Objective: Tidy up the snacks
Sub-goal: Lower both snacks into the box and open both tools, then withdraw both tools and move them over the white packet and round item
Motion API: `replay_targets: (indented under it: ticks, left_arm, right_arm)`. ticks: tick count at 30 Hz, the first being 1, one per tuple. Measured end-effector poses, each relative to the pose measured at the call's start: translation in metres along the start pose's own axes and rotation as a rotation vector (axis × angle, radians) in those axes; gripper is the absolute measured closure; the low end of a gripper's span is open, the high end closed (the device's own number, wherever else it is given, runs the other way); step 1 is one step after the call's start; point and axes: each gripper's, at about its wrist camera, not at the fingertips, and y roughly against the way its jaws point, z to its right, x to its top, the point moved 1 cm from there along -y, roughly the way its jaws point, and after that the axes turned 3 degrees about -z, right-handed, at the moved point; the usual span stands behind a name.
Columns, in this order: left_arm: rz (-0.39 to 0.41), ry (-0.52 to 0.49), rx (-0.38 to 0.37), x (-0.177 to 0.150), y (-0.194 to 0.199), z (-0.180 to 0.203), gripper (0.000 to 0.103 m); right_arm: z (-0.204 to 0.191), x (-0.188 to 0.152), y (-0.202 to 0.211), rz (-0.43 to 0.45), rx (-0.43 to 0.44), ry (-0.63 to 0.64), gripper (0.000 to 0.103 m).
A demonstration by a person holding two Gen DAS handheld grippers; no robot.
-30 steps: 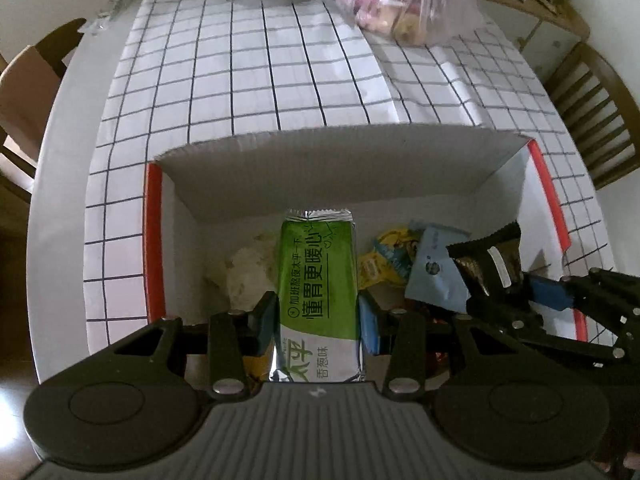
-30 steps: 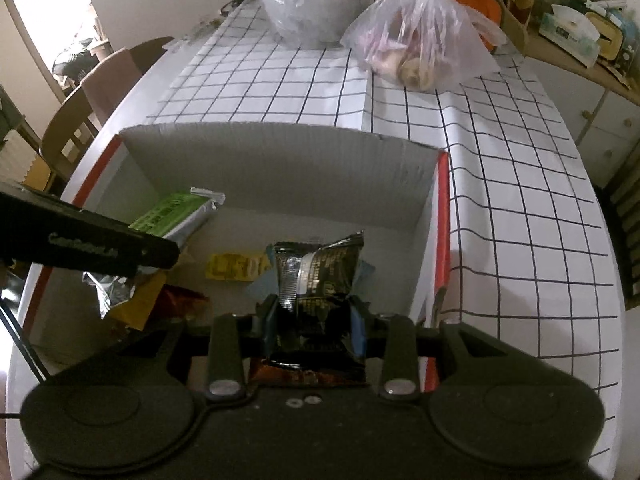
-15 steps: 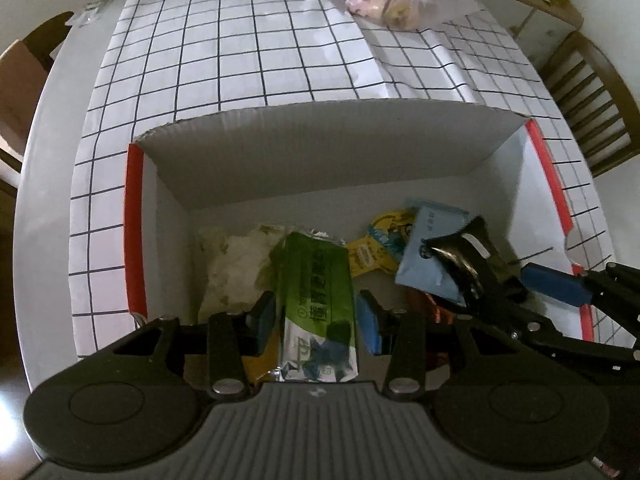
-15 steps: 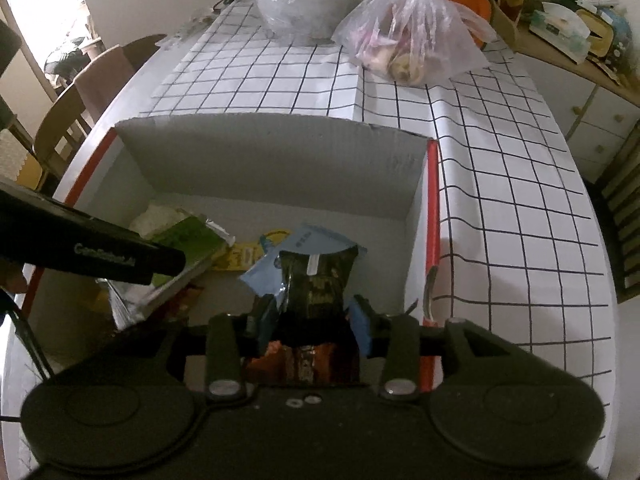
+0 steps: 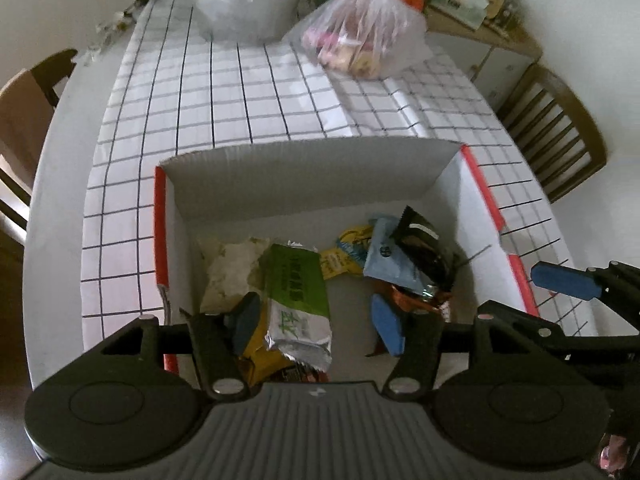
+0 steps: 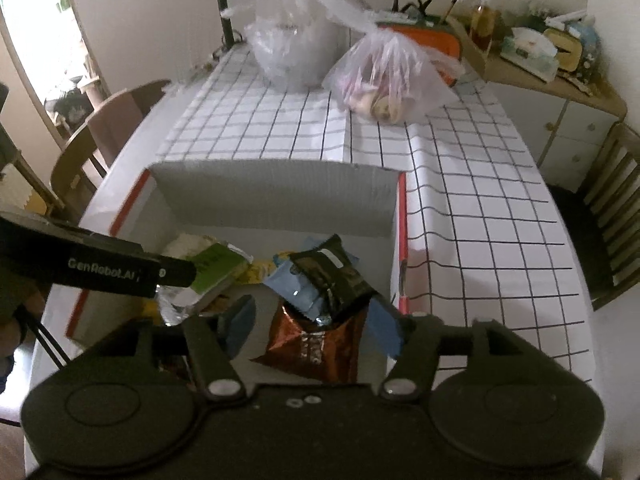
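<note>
So the big thing here is the cardboard box (image 5: 304,168) sitting on the grid tablecloth (image 5: 248,92). That's where the loose snacks go, so they sit in one spot instead of all over the table. It's got tall walls, which is why I'm coming in from above with both tools.

Inside it's a loose pile. The green bar (image 5: 298,292) lies flat near the middle, half on top of a yellow wrapper, with a pale crinkly packet just beside it on the left. The black packet (image 6: 334,276) leans over a light blue pouch (image 6: 294,286) and a copper-brown bag (image 6: 316,344) toward the right wall, so that corner is stacking up.

My left gripper (image 5: 316,326) hangs over the box with its blue pads spread wide. The green bar sits between them but nothing's pinching it. Right gripper (image 6: 310,326), same deal: pads apart, black packet lying loose in front of it.

Both look dropped in fine to me. The plastic bag (image 6: 384,76) at the far end probably has more.
</note>
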Motion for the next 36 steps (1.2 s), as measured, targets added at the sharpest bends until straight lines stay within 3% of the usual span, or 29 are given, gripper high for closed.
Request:
replay_targets:
  ticks: [9, 13, 15, 18, 25, 30, 33, 36]
  left_arm:
    - [0.097, -0.028, -0.001, -0.030, 0.044, 0.016, 0.036]
    - [0.142, -0.033, 0.007, -0.047, 0.062, 0.028, 0.032]
    - [0.160, -0.036, 0.010, -0.056, 0.069, 0.034, 0.030]
    - [0.181, -0.038, 0.009, -0.069, 0.078, 0.046, 0.023]
    - [0.204, -0.005, -0.005, -0.103, 0.086, 0.068, 0.017]
    - [0.181, 0.016, -0.024, -0.128, 0.079, 0.083, 0.014]
    - [0.168, 0.027, -0.028, -0.142, 0.073, 0.091, 0.003]
    - [0.148, 0.044, -0.024, -0.156, 0.062, 0.098, 0.002]
  right_arm:
    - [-0.007, -0.016, 0.043, 0.080, 0.029, 0.011, 0.019]
    - [-0.003, -0.026, 0.060, 0.115, 0.064, 0.022, 0.015]
    - [0.000, -0.032, 0.068, 0.126, 0.076, 0.029, 0.007]
    - [0.005, -0.043, 0.079, 0.134, 0.096, 0.037, 0.004]
    - [0.019, -0.071, 0.100, 0.148, 0.126, 0.072, 0.001]
    - [0.030, -0.093, 0.104, 0.132, 0.130, 0.089, 0.000]
    - [0.038, -0.109, 0.106, 0.135, 0.123, 0.093, 0.000]
    - [0.048, -0.127, 0.108, 0.147, 0.110, 0.092, 0.000]
